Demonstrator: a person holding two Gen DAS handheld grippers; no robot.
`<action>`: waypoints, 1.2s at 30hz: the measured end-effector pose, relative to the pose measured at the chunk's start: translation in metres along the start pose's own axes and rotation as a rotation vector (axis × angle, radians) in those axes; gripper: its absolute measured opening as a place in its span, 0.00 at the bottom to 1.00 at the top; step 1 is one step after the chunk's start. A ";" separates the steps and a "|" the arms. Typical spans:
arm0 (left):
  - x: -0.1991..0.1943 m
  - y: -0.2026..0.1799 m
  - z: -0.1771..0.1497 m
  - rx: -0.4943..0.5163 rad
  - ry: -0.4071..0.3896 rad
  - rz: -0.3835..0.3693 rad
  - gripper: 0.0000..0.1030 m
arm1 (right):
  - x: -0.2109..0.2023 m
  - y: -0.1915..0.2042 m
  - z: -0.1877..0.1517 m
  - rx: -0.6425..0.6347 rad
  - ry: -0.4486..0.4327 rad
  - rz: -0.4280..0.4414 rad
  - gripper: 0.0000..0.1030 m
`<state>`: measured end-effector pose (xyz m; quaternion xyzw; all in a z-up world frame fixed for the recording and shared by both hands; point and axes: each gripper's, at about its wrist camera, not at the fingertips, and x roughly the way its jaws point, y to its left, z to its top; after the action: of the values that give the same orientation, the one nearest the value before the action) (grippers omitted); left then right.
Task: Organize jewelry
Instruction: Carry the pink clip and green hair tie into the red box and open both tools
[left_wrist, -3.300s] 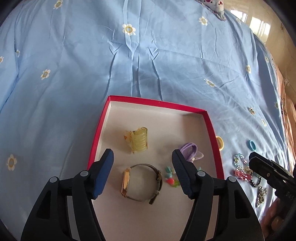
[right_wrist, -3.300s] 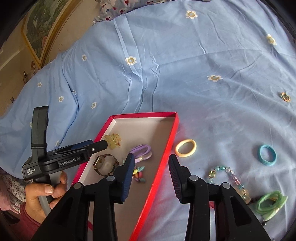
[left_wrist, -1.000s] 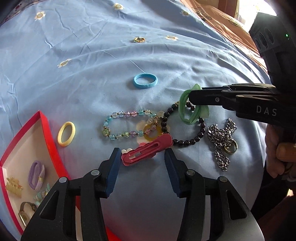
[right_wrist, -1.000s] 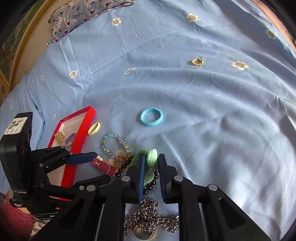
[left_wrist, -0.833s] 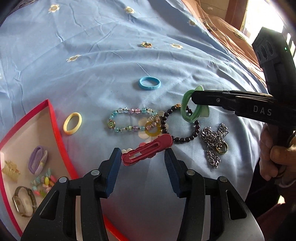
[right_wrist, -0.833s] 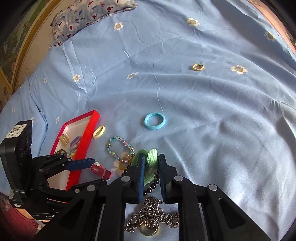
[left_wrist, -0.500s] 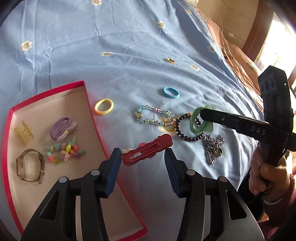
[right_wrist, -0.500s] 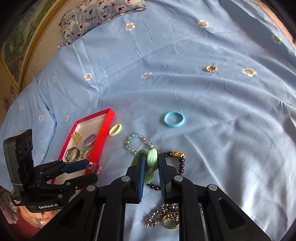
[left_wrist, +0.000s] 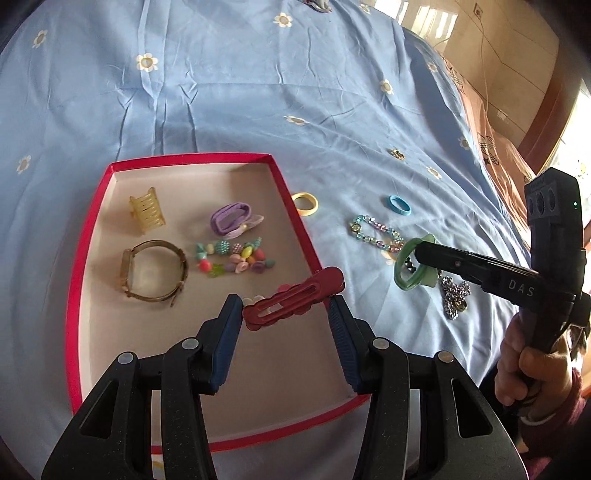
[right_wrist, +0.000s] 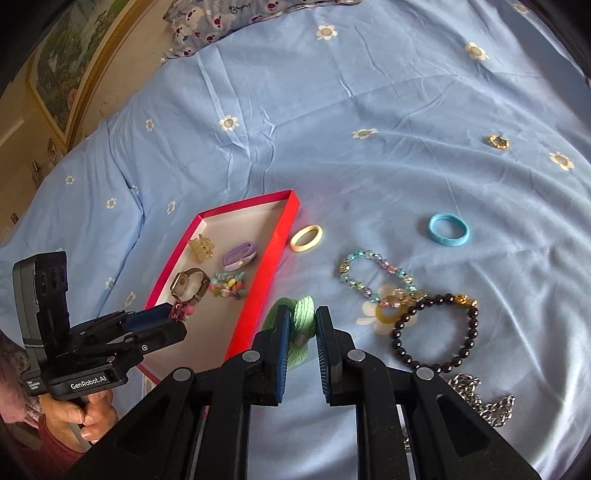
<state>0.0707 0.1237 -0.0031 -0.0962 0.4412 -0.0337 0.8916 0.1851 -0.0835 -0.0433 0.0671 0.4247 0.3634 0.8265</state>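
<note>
L tongs grip red clip crosswise; R tongs pinch green tie.

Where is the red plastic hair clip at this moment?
In the left wrist view the red plastic hair clip is held between the left gripper's fingers, above the red-rimmed tray, near its right edge and below the pastel bead bracelet.

Left tool carried red clip over the tray.

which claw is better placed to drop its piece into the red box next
Left. The left claw already holds the red hair clip over the red-rimmed box; the right claw grips the green hair tie outside it.
</note>
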 end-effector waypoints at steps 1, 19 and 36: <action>-0.002 0.004 -0.002 -0.008 -0.003 0.008 0.46 | 0.002 0.004 0.000 -0.005 0.004 0.005 0.14; -0.003 0.064 -0.019 -0.084 0.038 0.133 0.46 | 0.057 0.073 0.004 -0.109 0.079 0.106 0.14; 0.027 0.073 -0.015 0.001 0.104 0.222 0.46 | 0.115 0.087 0.003 -0.146 0.173 0.075 0.16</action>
<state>0.0731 0.1891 -0.0481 -0.0445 0.4950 0.0598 0.8657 0.1836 0.0560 -0.0799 -0.0091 0.4639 0.4286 0.7752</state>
